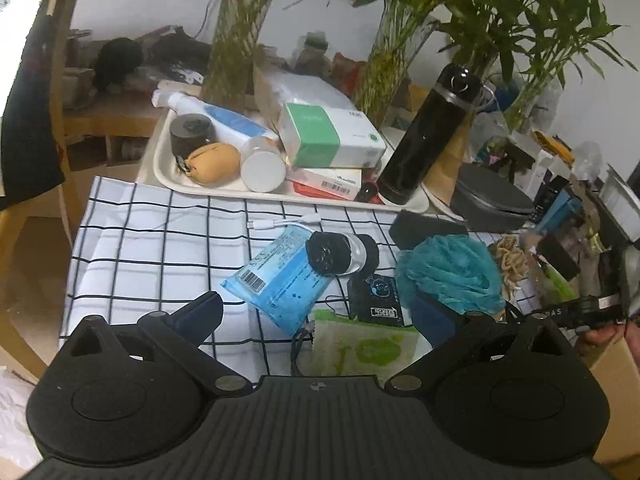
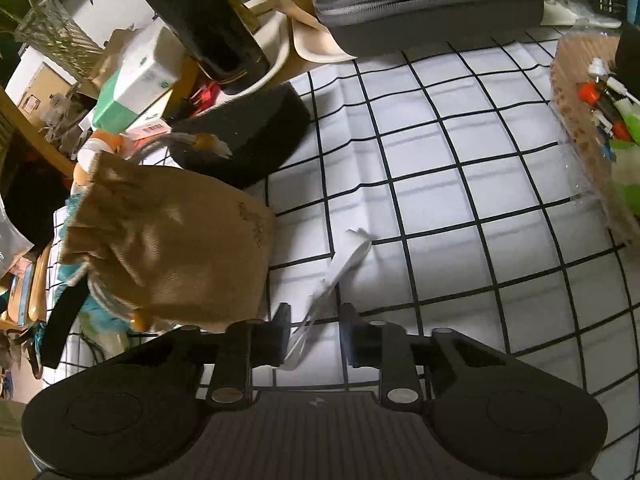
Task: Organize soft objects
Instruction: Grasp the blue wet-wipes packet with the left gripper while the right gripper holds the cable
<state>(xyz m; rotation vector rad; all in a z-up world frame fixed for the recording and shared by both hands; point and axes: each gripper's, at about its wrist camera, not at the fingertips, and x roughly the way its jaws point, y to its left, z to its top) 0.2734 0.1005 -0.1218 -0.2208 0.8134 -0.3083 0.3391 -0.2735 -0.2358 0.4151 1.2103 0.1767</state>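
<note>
A table draped in a white cloth with black grid lines [image 1: 160,236] is seen from both wrist views. The left gripper [image 1: 320,312] is held above the near edge, its jaws spread wide with nothing between them. Below it lie a blue tissue pack [image 1: 280,280], a green-printed wipes pack [image 1: 360,348], a small black sachet [image 1: 378,300] and a black-capped jar [image 1: 338,252] on its side. A teal mesh bath pouf [image 1: 448,276] sits just right of these, touching a black sponge [image 1: 424,226] behind it. Further back, a cream tray [image 1: 168,176] is crowded with a tan plush toy [image 1: 214,162], a green-and-white box [image 1: 332,136] and a leaning black flask [image 1: 428,132]. The right gripper [image 2: 314,332] is angled down over the cloth, jaws narrowed to a small gap; a thin clear plastic strip [image 2: 340,268] runs up between them, though whether the pads press it cannot be told. A tan burlap drawstring pouch [image 2: 172,248] lies just left of the fingers, in front of the black sponge [image 2: 248,132]. A grey zip case [image 2: 432,4] is seen at the far edge.
</note>
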